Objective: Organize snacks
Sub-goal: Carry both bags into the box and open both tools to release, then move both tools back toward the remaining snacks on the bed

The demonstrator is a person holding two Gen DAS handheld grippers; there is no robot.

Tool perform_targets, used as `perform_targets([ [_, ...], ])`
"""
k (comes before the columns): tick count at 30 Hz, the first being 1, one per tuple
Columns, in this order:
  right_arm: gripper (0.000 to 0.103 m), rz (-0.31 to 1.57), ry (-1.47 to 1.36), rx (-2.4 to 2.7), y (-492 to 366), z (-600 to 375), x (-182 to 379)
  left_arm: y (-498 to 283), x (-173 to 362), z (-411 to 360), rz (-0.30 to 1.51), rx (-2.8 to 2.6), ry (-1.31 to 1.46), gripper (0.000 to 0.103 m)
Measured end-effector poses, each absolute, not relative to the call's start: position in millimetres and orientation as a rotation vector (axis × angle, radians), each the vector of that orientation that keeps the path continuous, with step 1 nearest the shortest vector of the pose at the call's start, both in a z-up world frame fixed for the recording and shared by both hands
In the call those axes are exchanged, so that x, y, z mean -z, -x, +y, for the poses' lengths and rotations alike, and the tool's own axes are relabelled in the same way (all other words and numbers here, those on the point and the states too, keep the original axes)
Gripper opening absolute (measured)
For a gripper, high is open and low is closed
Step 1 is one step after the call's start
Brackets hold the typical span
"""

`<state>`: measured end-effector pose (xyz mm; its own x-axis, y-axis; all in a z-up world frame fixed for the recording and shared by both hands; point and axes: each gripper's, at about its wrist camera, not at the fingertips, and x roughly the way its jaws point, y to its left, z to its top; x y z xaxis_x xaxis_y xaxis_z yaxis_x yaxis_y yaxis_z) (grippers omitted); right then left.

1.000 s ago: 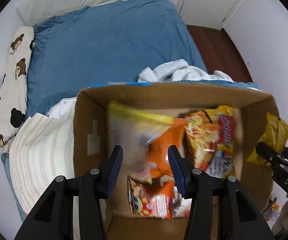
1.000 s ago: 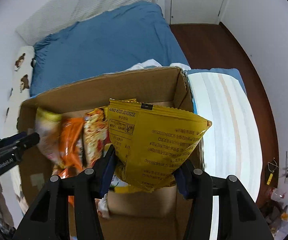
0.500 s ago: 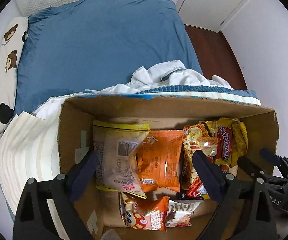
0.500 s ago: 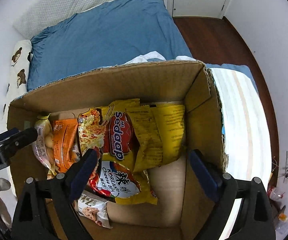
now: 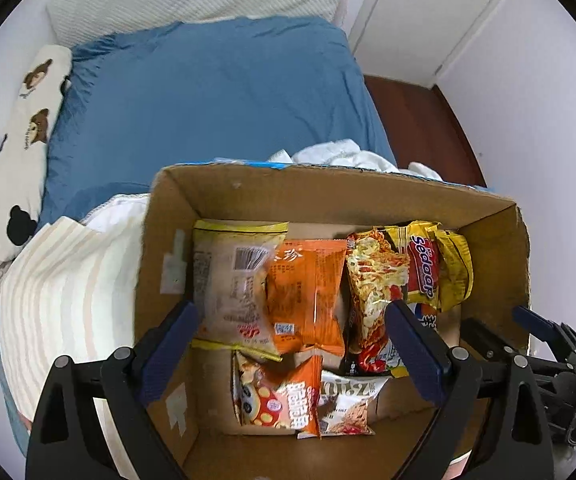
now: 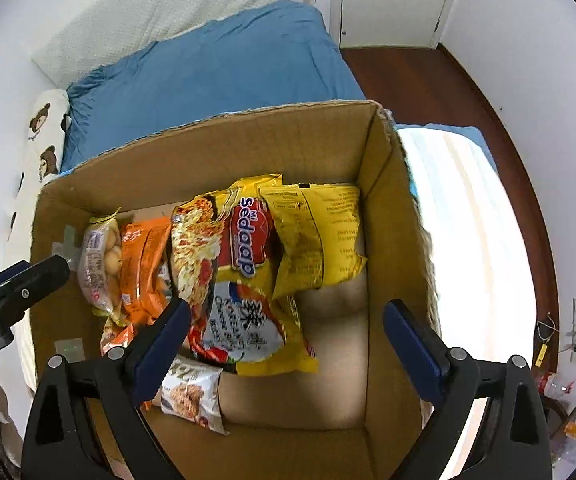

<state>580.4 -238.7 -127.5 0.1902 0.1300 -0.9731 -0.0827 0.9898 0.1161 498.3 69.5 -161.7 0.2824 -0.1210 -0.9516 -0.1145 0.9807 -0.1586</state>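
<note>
An open cardboard box [image 5: 328,192] [image 6: 224,144] sits on the bed and holds several snack packets. In the left wrist view a pale packet with yellow trim [image 5: 232,280], an orange packet [image 5: 308,292] and a Sedaap noodle packet [image 5: 420,272] lie side by side. A yellow packet [image 6: 320,236] lies at the right end, beside the Sedaap packet [image 6: 244,240]. My left gripper [image 5: 292,344] is open and empty above the box's left half. My right gripper [image 6: 288,344] is open and empty above the right half.
The box rests on a striped cream blanket [image 5: 60,292] [image 6: 468,240] on a bed with a blue duvet [image 5: 208,100]. A bear-print pillow [image 5: 16,148] lies at the left. White crumpled cloth [image 5: 348,156] is behind the box. Dark wood floor [image 6: 428,80] runs along the right.
The right gripper let go of the yellow packet, which now lies in the box. The left gripper let go of the pale packet. Both sets of jaws opened wide.
</note>
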Motion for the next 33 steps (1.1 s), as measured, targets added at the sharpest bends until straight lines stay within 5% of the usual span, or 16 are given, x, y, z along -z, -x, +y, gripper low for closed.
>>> perform_targets([
  [19,0.099,1.071,0.046,-0.168,-439.0,-243.0,49.3,-353.7,106.7,59.6,0.995,-0.071,0.070,0.096],
  [33,0.099,1.065,-0.081,-0.235,-350.4,-261.1,23.6,-264.4,95.5,59.6,0.974,-0.052,0.117,0.096],
])
